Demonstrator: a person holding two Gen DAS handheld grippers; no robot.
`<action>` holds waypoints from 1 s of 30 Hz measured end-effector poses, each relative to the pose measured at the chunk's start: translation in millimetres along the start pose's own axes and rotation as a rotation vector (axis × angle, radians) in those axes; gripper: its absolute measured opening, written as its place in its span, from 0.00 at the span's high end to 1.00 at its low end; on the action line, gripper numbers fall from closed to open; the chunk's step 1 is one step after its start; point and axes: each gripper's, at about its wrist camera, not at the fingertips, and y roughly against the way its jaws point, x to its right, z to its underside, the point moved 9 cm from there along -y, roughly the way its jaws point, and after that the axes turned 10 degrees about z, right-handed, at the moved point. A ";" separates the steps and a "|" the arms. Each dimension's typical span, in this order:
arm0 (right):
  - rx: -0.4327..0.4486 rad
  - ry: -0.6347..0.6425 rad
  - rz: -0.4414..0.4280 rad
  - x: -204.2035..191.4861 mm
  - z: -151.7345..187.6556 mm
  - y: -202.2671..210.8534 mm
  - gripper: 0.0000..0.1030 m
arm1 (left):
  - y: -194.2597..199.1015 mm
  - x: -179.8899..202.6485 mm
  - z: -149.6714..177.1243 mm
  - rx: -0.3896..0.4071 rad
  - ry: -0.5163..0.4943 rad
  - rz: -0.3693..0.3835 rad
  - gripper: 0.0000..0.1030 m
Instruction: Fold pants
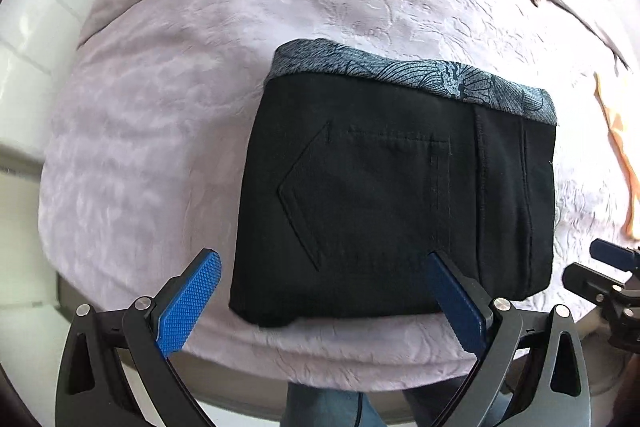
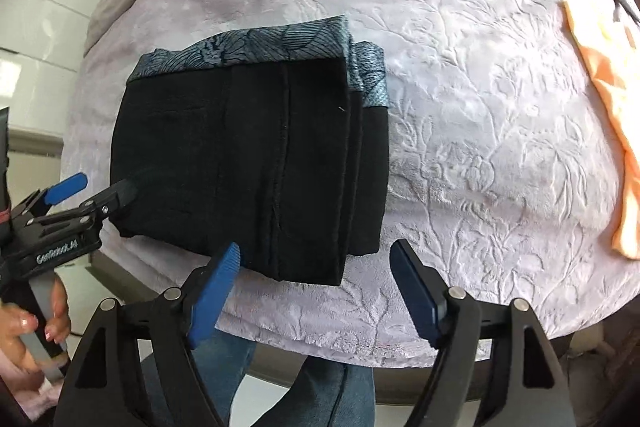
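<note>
The black folded pants with a grey-blue patterned waistband (image 1: 396, 195) lie as a compact rectangle on the pale lilac embossed bedspread (image 1: 160, 115), near its front edge.

The left wrist view shows the stitched back pocket, its point aimed toward the left edge of the pants. The right wrist view does not show the pocket clearly; instead it shows the stacked layers along the right edge of the pants (image 2: 248, 163), with a second strip of waistband beneath the top layer.

The waistband runs along the far edge of the pants. The bundle is nearly square, so its long axis cannot be told.

The left tool (image 1: 324, 303) has its blue-padded fingers apart, hovering at the near edge of the pants and gripping nothing. The right tool (image 2: 316, 291) likewise stands apart, at the near right corner of the pants.

An orange cloth (image 2: 612, 131) lies well to the right of the pants.
</note>
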 end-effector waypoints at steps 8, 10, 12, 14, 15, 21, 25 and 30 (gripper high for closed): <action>0.036 -0.014 0.019 -28.8 -8.4 0.0 0.20 | 15.3 -7.2 9.6 0.009 -0.042 -0.018 0.01; 0.047 -0.032 0.027 -36.8 -8.2 -0.1 0.20 | 11.2 -9.2 8.7 -0.006 -0.054 -0.007 0.01; 0.050 -0.054 0.046 -42.7 -5.3 -1.2 0.20 | 10.3 -11.2 13.0 -0.012 -0.073 0.009 0.01; 0.048 -0.084 0.056 -47.3 -1.6 -2.5 0.20 | 9.0 -13.3 17.0 -0.009 -0.095 0.010 0.01; 0.051 -0.096 0.061 -50.7 -0.9 -3.7 0.20 | 6.0 -17.3 19.5 -0.017 -0.102 0.008 0.01; 0.067 -0.138 0.121 -63.0 7.9 -5.8 0.20 | 4.5 -27.3 25.5 -0.019 -0.123 0.016 0.01; 0.083 -0.130 0.163 -69.8 10.9 -3.1 0.20 | 9.9 -30.9 23.6 0.000 -0.124 0.023 0.01; 0.096 -0.115 0.206 -74.2 16.7 -0.2 0.20 | 12.5 -31.2 21.1 0.013 -0.126 0.028 0.01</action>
